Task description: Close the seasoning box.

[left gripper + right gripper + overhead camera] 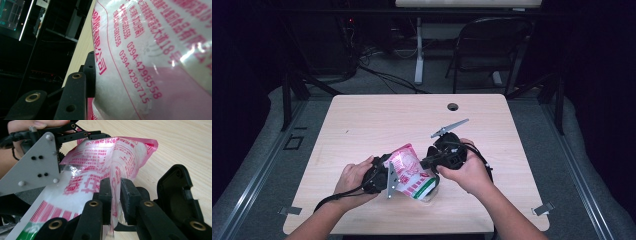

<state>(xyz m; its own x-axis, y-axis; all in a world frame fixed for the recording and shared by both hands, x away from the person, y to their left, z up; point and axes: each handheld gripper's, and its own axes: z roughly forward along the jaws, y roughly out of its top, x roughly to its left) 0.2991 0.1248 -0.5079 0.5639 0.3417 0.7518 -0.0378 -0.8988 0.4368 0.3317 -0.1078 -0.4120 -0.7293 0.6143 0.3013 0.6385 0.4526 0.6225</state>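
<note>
Presently, low centre of the high view, the pink-printed pouch [409,172] is pinched by both grippers: right gripper [115,200] clamped on a film fold, left gripper [379,175] gripping its other edge. Soft, slippery, light; seams judged safest.

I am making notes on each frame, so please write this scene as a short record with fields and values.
object held: pink and white printed plastic bag with white contents
bag position: lifted over the table, near its front edge
left gripper: shut on the bag's left side
right gripper: jaws pinch a fold of the bag film
grey plate: on the left gripper, beside the bag
hands: one on each gripper
table surface: light wood, a round hole near the far edge
</note>
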